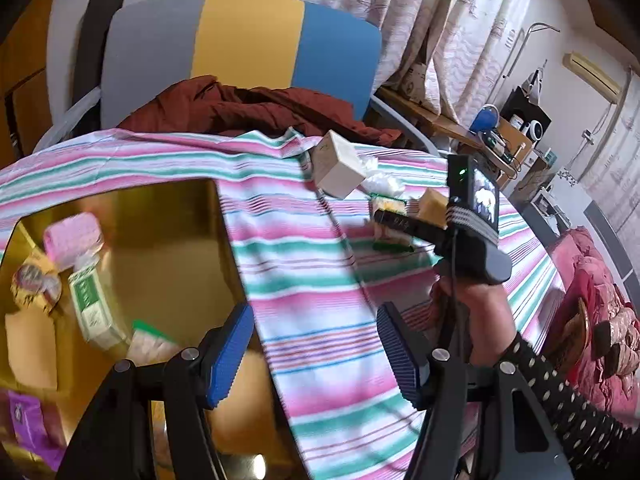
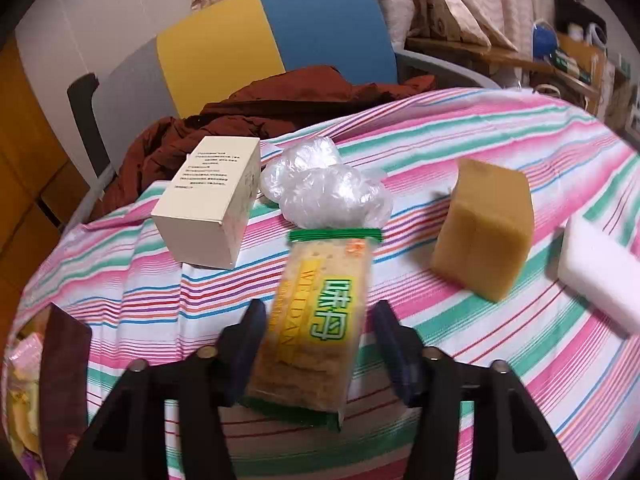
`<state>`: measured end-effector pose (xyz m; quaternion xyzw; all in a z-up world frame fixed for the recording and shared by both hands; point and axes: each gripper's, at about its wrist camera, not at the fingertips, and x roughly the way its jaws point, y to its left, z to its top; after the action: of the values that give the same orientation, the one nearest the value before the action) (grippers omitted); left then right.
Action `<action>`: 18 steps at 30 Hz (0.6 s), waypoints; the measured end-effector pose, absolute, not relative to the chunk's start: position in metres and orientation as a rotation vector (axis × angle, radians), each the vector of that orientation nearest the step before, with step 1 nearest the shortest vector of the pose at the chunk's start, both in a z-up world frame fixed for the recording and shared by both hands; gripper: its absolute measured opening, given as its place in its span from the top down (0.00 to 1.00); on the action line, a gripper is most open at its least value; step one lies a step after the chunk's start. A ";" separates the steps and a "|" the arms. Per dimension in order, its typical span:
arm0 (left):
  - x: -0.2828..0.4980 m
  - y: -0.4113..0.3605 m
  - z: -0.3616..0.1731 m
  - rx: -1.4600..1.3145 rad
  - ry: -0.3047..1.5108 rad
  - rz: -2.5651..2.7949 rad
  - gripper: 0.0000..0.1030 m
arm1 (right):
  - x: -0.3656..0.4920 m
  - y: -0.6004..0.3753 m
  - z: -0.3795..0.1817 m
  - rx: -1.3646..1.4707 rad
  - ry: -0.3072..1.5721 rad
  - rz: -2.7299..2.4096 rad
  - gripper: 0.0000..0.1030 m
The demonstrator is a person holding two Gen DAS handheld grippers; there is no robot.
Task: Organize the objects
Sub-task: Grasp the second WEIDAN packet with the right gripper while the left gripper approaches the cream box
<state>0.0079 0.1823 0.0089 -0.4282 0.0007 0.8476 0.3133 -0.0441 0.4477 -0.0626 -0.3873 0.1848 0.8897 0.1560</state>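
over at the far left of the left wrist view a golden-brown cardboard box (image 1: 160, 216) stands open, and inside it lie a pink packet (image 1: 72, 240), a round snack lid (image 1: 36, 284), a green-and-white packet (image 1: 92, 304) and a purple packet (image 1: 28, 420), all a little blurred. just right of that, the left gripper (image 1: 316, 356) hangs over the box's edge and the striped cloth (image 1: 320, 280) with its blue pads (image 1: 228, 356) spread wide and nothing between them. further right on the cloth, a cream carton (image 1: 338, 166) lies on its side near the far edge, touching or just beside a crumpled clear plastic bag (image 1: 384, 180). right of that, the right gripper (image 1: 394, 226) is seen from the side, held in a hand (image 1: 476, 312), with the cracker packet (image 1: 392, 220) between its fingers. in the right wrist view, the cream carton (image 2: 212, 216) sits at left, the plastic bag (image 2: 324, 188) beside it, and the cracker packet (image 2: 316, 320) lies lengthwise between the right gripper's (image 2: 316, 352) dark fingers (image 2: 248, 344); the left finger presses its side while a small gap shows at the right one, so the jaws are spread around it, not yet pinching. to the right stands a yellow sponge block (image 2: 484, 232), and at the far right a white foam block (image 2: 600, 276). behind the table a grey, yellow and blue chair (image 2: 272, 40) holds a rust-brown cloth (image 2: 280, 108).
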 end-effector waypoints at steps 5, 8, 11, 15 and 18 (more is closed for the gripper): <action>-0.009 0.207 0.014 -1.133 0.050 2.212 0.37 | -0.036 0.447 -0.061 -1.113 0.504 2.565 0.56; -0.024 0.225 0.015 -1.139 0.060 2.193 0.37 | -0.023 0.454 -0.061 -1.107 0.481 2.542 0.56; -0.040 0.241 0.012 -1.165 0.036 2.167 0.37 | -0.005 0.467 -0.061 -1.083 0.504 2.505 0.56; -0.064 0.266 0.000 -1.210 0.043 2.168 0.37 | 0.011 0.481 -0.065 -1.039 0.605 2.505 0.57; -0.079 0.284 -0.007 -1.233 0.098 2.173 0.36 | 0.012 0.478 -0.065 -1.022 0.585 2.509 0.57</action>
<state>-0.0790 0.2839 -0.0072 -0.4680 0.0372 0.8248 0.3151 0.0116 0.4781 -0.0653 -0.3624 0.2076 0.8898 0.1840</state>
